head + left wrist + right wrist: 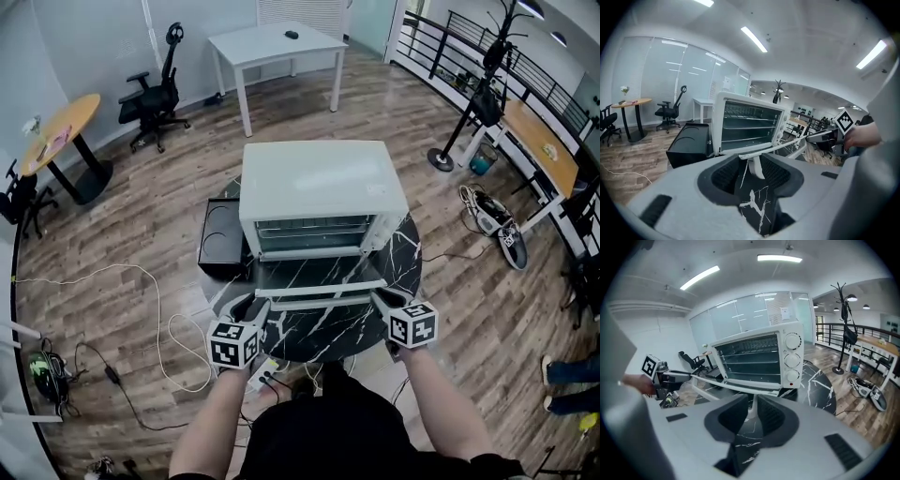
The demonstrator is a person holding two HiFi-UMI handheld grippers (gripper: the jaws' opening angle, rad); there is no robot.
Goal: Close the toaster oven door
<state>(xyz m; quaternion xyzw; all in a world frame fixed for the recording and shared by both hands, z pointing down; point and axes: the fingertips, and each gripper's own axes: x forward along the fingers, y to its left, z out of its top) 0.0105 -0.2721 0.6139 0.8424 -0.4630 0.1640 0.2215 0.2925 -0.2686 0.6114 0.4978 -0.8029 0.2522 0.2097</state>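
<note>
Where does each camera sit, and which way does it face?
Head view: on the person's head, looking down at the toaster oven; forearms, left gripper and right gripper show.
Left gripper view: on the left gripper, facing the oven's open front; own jaws show.
Right gripper view: on the right gripper, likewise.
Both gripper views share the door handle.

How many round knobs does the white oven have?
3. All are stacked in a column on the toaster oven's right front panel: top knob, middle knob, bottom knob. None seems hidden; the red dot below isn't a knob.
</note>
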